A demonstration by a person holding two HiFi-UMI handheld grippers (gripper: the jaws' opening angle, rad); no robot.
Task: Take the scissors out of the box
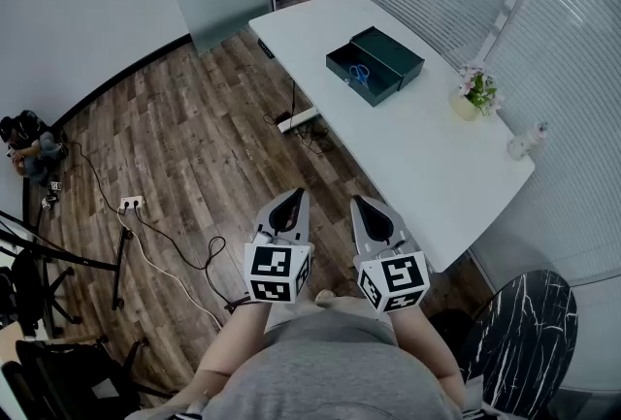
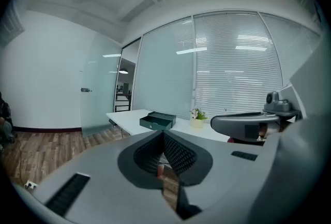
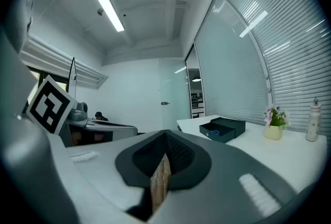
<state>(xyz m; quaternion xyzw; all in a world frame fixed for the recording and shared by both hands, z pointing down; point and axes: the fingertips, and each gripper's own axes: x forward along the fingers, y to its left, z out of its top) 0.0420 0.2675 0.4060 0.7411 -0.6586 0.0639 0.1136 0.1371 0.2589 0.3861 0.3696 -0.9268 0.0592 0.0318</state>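
The scissors (image 1: 360, 74), with blue handles, lie in the open dark green box (image 1: 400, 55) on the smooth white table (image 1: 417, 161), at one o'clock from you and well apart. No step is done yet. Your left gripper (image 1: 294, 196) and right gripper (image 1: 362, 204) have their jaws closed together and hold nothing. The reach, the grasp and the lift are all left.

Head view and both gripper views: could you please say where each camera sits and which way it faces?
Head view: on the person's head, looking steeply down at the floor and white table; shows the torso, left tongs and right tongs.
Left gripper view: on the left tongs, facing the table; right tongs at its right.
Right gripper view: on the right tongs, facing the table; the left tongs' marker cube at its left.
Shared: all three show the open green box.
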